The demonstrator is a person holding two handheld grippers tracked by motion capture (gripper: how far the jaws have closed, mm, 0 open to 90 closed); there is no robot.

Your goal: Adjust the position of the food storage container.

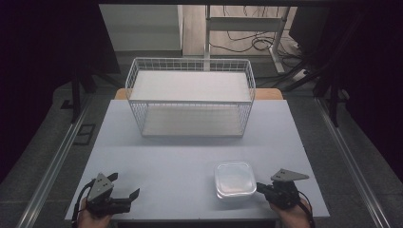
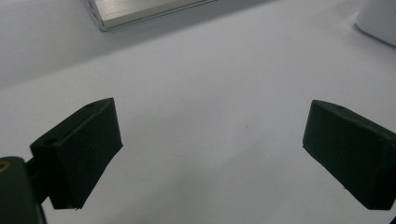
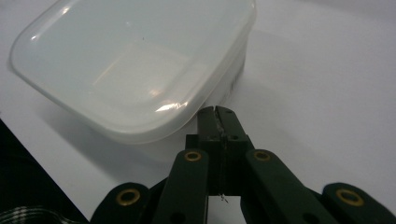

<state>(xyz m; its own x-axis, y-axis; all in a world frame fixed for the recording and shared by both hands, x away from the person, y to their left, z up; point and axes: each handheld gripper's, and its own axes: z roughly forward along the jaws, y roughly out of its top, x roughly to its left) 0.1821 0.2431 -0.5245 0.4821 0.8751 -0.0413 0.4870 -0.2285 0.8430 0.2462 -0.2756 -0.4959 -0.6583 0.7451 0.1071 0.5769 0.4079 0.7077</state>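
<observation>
A clear plastic container with its lid on sits on the white table at the front right. My right gripper is shut, with its tips right by the container's near right corner. In the right gripper view the closed tips sit just below the rim of the container; I cannot tell whether they touch it. At the front left, my left gripper is open and holds nothing. The left gripper view shows bare table between its fingers, with the container's edge at the upper right.
A white wire basket with a pale floor stands at the back middle of the table; its corner appears in the left gripper view. The table's front edge runs just under both hands. Cables and metal frames lie on the floor beyond.
</observation>
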